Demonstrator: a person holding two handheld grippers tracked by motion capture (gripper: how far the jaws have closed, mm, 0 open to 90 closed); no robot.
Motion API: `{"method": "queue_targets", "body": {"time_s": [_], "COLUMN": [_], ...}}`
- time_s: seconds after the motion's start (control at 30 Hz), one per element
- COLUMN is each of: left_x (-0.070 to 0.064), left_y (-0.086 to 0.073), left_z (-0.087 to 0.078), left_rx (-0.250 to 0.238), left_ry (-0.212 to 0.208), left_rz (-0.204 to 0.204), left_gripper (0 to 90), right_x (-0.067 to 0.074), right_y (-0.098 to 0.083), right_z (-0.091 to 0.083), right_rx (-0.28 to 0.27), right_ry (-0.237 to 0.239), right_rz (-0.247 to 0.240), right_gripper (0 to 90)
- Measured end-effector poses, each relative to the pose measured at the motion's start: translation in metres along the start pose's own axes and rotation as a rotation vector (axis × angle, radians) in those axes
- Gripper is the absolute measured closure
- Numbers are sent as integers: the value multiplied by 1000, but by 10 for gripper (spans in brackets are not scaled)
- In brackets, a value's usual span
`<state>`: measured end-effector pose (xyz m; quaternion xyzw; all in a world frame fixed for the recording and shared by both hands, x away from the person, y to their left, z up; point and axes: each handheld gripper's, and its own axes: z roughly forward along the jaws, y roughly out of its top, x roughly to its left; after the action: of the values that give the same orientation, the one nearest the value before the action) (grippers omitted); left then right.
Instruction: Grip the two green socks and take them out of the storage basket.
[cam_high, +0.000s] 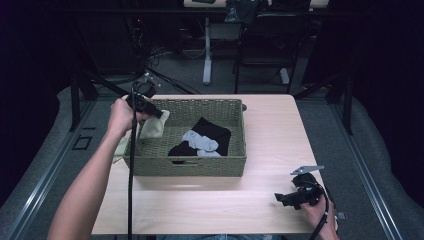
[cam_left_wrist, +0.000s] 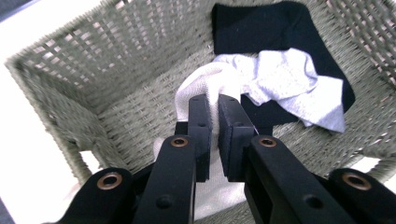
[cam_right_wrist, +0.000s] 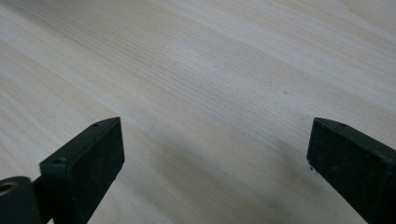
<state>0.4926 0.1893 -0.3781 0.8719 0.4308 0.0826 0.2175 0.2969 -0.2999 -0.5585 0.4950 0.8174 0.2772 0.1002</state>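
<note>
Above the basket's (cam_high: 150, 165) left end, left gripper (cam_left_wrist: 214, 122) jaws clamped on a cream sock (cam_left_wrist: 198, 86); right gripper (cam_right_wrist: 212, 154) jaws wide, empty.

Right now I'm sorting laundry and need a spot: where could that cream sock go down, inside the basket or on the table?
The basket floor is bare at its left end, under the cream sock pinched in the left gripper. Its middle is crowded by the black cloth and grey sock. The table is bare right of the basket and in front of it, up to the right gripper.

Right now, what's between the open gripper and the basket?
Just bare table between the right gripper and the basket, seen in the high view.
</note>
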Motion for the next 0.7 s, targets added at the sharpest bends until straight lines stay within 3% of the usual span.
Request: {"method": "queue_targets", "body": {"time_s": [0.37, 0.7], "left_x": [-1, 21], "left_y": [11, -11], "left_z": [-41, -75], "left_rx": [-51, -90], "left_ry": [39, 88], "left_rz": [11, -41], "left_gripper": [843, 843], "right_x": [0, 0], "right_y": [0, 0], "right_z": [0, 1], "right_rx": [4, 1], "right_ry": [1, 1], "right_rz": [1, -1], "right_gripper": [33, 33]}}
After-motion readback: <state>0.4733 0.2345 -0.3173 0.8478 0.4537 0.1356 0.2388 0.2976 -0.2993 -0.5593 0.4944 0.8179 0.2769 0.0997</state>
